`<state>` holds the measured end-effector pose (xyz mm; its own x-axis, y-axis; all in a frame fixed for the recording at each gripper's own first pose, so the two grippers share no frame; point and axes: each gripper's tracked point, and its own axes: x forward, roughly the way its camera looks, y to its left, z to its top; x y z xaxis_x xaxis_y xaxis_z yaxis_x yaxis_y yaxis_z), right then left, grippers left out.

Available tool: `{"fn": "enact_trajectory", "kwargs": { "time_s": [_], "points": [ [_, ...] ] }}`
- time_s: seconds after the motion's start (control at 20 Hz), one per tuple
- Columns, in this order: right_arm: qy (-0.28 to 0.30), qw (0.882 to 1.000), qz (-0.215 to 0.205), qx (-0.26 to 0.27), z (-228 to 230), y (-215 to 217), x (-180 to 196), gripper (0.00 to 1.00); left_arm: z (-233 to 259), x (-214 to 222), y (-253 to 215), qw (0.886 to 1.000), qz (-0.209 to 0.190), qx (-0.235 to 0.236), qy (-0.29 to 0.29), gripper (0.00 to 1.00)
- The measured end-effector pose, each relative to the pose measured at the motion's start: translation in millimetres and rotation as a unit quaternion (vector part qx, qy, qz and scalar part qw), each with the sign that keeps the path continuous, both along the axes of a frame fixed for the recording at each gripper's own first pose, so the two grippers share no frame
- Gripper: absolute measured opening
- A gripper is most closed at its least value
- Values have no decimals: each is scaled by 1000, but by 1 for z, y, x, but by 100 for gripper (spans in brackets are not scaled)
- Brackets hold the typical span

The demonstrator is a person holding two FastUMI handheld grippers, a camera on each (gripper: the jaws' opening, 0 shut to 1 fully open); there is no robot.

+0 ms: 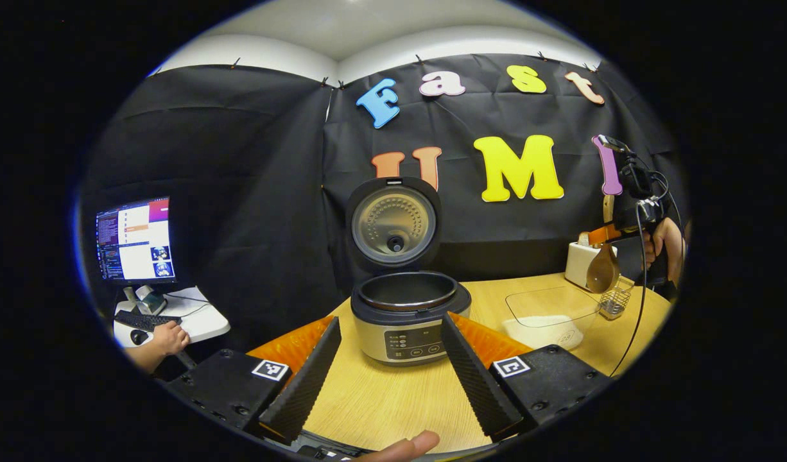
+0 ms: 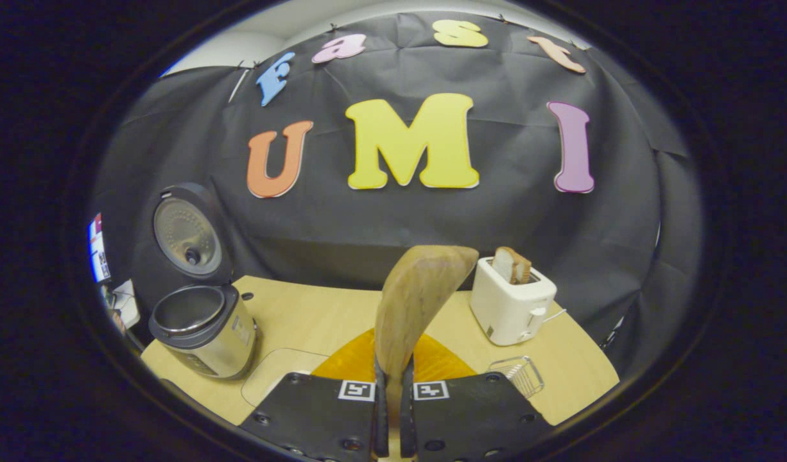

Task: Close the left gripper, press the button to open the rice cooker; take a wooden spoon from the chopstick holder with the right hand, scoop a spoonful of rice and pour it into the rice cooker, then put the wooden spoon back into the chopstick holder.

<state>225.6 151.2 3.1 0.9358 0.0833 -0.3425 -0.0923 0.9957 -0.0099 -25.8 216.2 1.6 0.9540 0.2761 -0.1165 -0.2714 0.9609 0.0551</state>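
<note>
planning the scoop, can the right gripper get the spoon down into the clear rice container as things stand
Probably yes. The right gripper is shut on the wooden spoon, held above the table, and the clear container with rice sits open-topped, with nothing over it. The rice cooker stands off to one side.

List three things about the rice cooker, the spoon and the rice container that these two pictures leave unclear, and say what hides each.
- Rice cooker pot floor: left gripper view, hidden by its rim.
- Wooden spoon handle: right gripper view, hidden between the right gripper fingers.
- Clear container: right gripper view, partly cut off behind the gripper body.
</note>
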Motion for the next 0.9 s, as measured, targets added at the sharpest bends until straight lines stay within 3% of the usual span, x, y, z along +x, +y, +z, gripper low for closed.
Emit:
{"fn": "enact_trajectory", "kwargs": {
  "time_s": [0.15, 0.55, 0.9],
  "points": [
    [-11, 1000, 18, -10, -13, 29, 1, 7, 2, 0, -2, 1000, 0, 10, 0, 99],
    [-73, 989, -23, -128, -62, 51, 3, 7, 5, 4, -16, 1000, -22, 4, -6, 99],
    [-62, 982, -23, -175, -98, 65, 1, 7, 0, 2, -7, 1000, -12, -20, 0, 99]
  ]
}}
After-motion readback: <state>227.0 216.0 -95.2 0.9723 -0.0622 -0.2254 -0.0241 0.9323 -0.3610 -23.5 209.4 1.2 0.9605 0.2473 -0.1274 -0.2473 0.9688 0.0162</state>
